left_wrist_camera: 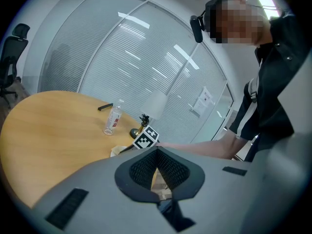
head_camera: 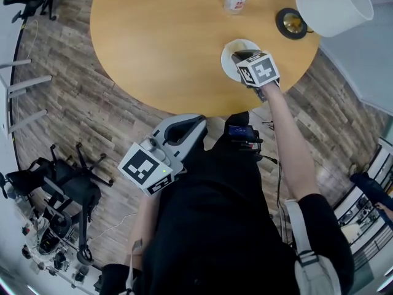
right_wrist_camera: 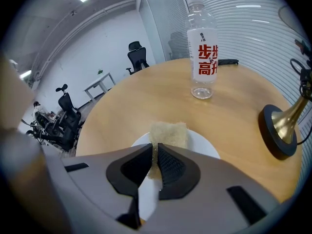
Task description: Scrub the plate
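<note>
The right gripper (right_wrist_camera: 156, 149) has its 2 jaws squeezed tight on a tan sponge (right_wrist_camera: 168, 132). The sponge sticks out past the jaws and lies over the white plate (right_wrist_camera: 207, 149). The plate sits on the round wooden table (head_camera: 153, 35), close to the edge nearest the person. I can't tell for sure if the sponge presses on the plate or floats just above it.

The left gripper (head_camera: 191, 123) is held by the person's body, off the table and well apart from the plate. Its jaws are together with nothing in them.

I think the step now is rubbing the plate. To do it well, push the sponge flat down and go round in small circles, middle first and then the rim. Nothing holds the plate, so a hard push could make it slide off the near edge. The left gripper could come and steady the rim. Grip the sponge tight so it does not slip out.

The plate has only the sponge on it — I see no food or dirt. 1 clear bottle (right_wrist_camera: 202, 52) with red print stands upright further back on the table, cap on — I can't tell if there is water in it. A lamp (head_camera: 291, 23) stands to the right, near the plate but not touching it
</note>
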A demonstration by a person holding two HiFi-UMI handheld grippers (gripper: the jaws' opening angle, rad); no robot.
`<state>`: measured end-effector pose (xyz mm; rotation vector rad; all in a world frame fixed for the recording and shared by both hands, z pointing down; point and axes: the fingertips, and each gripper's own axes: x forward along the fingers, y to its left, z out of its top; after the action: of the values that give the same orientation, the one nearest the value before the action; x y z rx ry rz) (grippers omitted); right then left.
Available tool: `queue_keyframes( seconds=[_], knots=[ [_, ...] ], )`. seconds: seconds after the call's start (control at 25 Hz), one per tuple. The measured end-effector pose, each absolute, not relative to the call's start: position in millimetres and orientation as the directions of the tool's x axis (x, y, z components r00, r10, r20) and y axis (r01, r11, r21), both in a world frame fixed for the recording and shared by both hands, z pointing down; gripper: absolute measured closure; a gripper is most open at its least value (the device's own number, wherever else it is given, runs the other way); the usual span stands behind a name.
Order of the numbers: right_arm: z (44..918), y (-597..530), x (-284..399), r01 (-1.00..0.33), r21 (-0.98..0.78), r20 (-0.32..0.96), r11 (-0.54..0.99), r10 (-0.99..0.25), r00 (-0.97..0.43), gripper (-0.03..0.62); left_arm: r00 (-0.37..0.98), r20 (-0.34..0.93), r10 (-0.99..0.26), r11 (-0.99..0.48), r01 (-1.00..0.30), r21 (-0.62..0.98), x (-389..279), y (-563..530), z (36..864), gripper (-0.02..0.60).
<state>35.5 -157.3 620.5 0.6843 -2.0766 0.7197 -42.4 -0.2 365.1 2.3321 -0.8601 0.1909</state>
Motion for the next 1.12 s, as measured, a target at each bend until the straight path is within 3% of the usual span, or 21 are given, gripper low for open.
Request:
queue_keyframes(
  seconds=[0.48,1.12],
  knots=[
    [613,-100,21,-0.609,-0.270,0.833,0.746,-0.137,-0.536,0.568,0.806,0.315,-0.501,-0.613,-0.587,0.528,-25,-5,362,0.570],
    [608,-77,100,-0.728,-0.264,0.857,0.633,-0.193,-0.478,0.568,0.862,0.247,-0.443,-0.689,-0.504,0.521,15,-15,348,0.570]
  ],
)
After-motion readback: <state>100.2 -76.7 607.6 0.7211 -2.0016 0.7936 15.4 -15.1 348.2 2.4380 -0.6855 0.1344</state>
